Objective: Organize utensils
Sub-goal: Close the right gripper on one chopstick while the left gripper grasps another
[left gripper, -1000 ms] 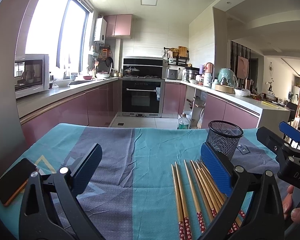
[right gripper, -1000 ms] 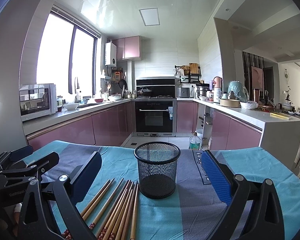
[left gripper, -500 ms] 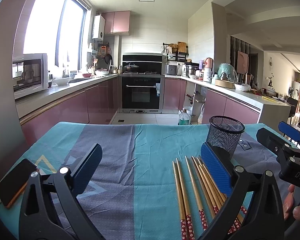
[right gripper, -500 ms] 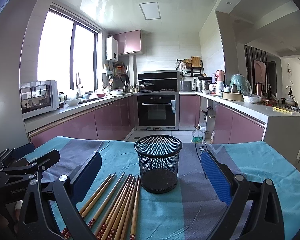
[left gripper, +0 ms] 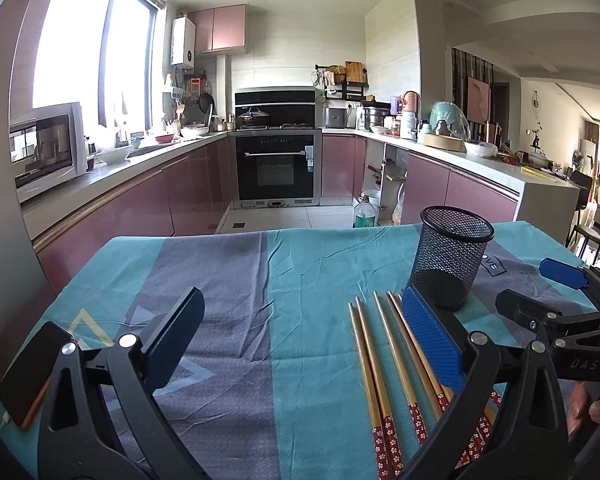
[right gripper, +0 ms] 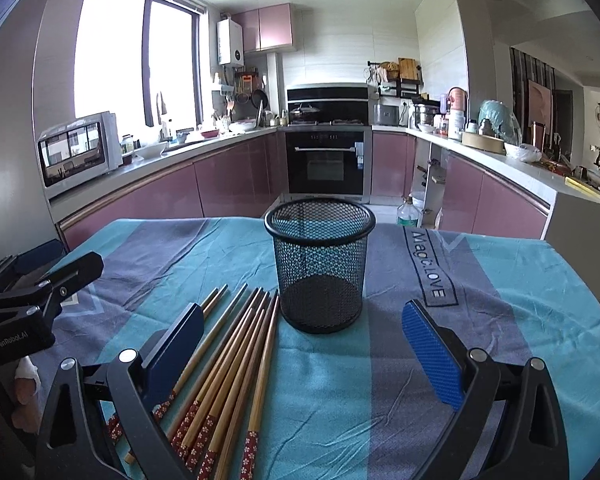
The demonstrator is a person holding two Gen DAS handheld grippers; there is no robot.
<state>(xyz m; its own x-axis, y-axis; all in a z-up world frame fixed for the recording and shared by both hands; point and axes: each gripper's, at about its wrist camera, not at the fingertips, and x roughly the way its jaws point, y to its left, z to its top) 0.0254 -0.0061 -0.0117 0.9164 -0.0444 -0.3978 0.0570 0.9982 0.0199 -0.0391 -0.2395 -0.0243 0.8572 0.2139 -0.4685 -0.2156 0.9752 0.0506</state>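
Observation:
Several wooden chopsticks (left gripper: 384,364) with red flowered ends lie side by side on the teal and grey tablecloth; they also show in the right wrist view (right gripper: 236,356). An empty black mesh cup (right gripper: 320,264) stands upright just beyond their tips, and in the left wrist view (left gripper: 450,256) at the right. My left gripper (left gripper: 300,336) is open and empty, its right finger over the chopsticks. My right gripper (right gripper: 300,344) is open and empty, low in front of the cup, its left finger over the chopsticks.
A dark phone (left gripper: 32,368) lies on the cloth at the left edge. The table's far edge (left gripper: 300,232) drops to the kitchen floor. Pink cabinets, an oven (left gripper: 276,172) and counters stand beyond.
Both grippers have tilted down and moved lower toward the table. The chopsticks and cup have not moved. Both grippers stay open.

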